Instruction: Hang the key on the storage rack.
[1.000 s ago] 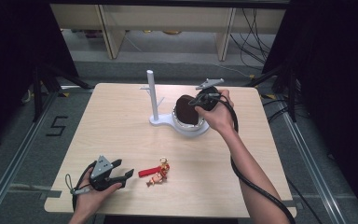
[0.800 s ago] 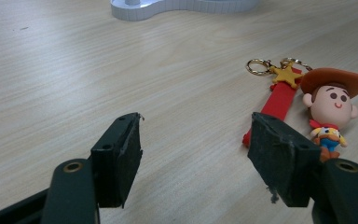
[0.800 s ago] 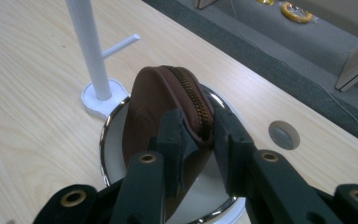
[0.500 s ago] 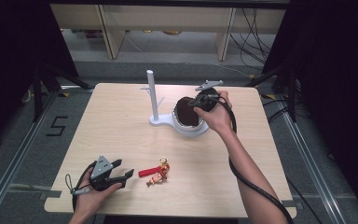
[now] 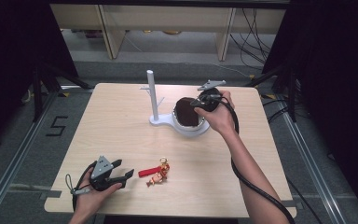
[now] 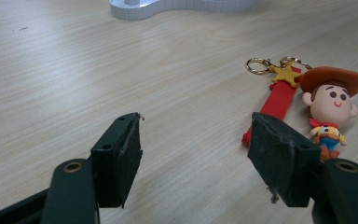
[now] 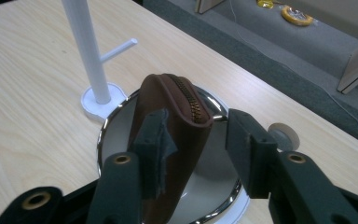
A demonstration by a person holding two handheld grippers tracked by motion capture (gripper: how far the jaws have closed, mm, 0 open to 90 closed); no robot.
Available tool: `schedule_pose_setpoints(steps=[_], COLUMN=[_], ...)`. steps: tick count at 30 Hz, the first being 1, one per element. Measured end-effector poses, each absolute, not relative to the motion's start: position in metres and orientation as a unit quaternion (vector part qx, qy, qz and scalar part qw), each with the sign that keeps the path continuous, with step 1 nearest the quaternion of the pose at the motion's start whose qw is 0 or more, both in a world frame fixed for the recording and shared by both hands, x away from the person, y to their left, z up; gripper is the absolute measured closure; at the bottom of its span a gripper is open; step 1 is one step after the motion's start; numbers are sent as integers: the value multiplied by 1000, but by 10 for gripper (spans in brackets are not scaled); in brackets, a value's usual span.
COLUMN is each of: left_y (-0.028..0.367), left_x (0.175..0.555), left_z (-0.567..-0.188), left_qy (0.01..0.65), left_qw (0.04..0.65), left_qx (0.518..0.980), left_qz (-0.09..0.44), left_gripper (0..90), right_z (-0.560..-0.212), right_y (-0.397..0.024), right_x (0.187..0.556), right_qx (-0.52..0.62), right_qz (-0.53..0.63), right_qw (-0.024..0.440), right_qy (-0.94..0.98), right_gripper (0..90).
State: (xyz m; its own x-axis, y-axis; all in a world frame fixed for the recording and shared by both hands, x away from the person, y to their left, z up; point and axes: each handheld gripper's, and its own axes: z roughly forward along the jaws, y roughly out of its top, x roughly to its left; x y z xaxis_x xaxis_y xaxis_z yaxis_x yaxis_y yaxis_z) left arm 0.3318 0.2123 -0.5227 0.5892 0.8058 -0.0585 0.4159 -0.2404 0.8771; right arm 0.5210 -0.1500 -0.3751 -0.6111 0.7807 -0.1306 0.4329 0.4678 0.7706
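A brown zipped pouch (image 7: 177,98) stands on its edge in a shiny round dish (image 7: 121,135) on a white stand. My right gripper (image 7: 193,135) straddles the pouch (image 5: 185,112), and its jaws have just been opening. The left pad still rests against the leather, while the right pad stands clear of it. Near the table's front edge my left gripper (image 5: 123,171) lies open on the wood, nothing between its pads (image 6: 126,154). A cowboy-figure keychain (image 6: 328,100) with a red strap (image 6: 277,100) lies just right of it.
The white stand's post (image 5: 151,93) with a side peg rises left of the dish (image 5: 191,130). Its base (image 6: 177,5) lies beyond the keychain (image 5: 156,173). Shelving and cables stand behind the table, and a tape roll (image 7: 297,15) lies on the floor.
The right gripper's jaws have spread apart around the pouch. Both hands and the keychain stay where they were.
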Motion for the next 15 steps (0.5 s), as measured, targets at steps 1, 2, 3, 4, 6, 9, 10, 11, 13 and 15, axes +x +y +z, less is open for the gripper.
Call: schedule_pose_setpoints(steps=[1, 2, 3, 4, 6, 9, 10, 11, 13, 15], left_y=[212, 212, 212, 212, 212, 212, 212, 212, 211, 210], left_x=[332, 332, 332, 332, 332, 332, 332, 332, 332, 332], left_z=[-523, -523, -523, -523, -523, -523, -523, -523, -522, -522], left_qy=[402, 402, 403, 403, 404, 403, 403, 402, 401, 398], left_qw=[467, 467, 467, 467, 467, 467, 469, 467, 468, 474], left_qx=[759, 759, 759, 759, 760, 760, 759, 761, 761, 760], left_qz=[209, 208, 208, 208, 206, 205, 204, 204, 201, 198], left_gripper=[336, 335, 335, 334, 330, 325, 321, 319, 312, 307], right_z=[-374, -373, -371, -370, -367, -366, -366, -367, -371, -377], right_y=[-151, -153, -154, -155, -160, -166, -170, -173, -180, -185], right_x=[519, 518, 516, 513, 508, 500, 497, 495, 490, 485], right_qx=[374, 375, 382, 390, 396, 417, 423, 425, 438, 447], right_qz=[363, 366, 368, 368, 366, 369, 368, 367, 362, 352], right_qw=[240, 237, 228, 221, 216, 198, 191, 191, 181, 167], right_qy=[819, 818, 817, 815, 814, 807, 805, 805, 802, 805], right_gripper=[566, 548, 525, 504, 466, 444, 439, 434, 434, 438])
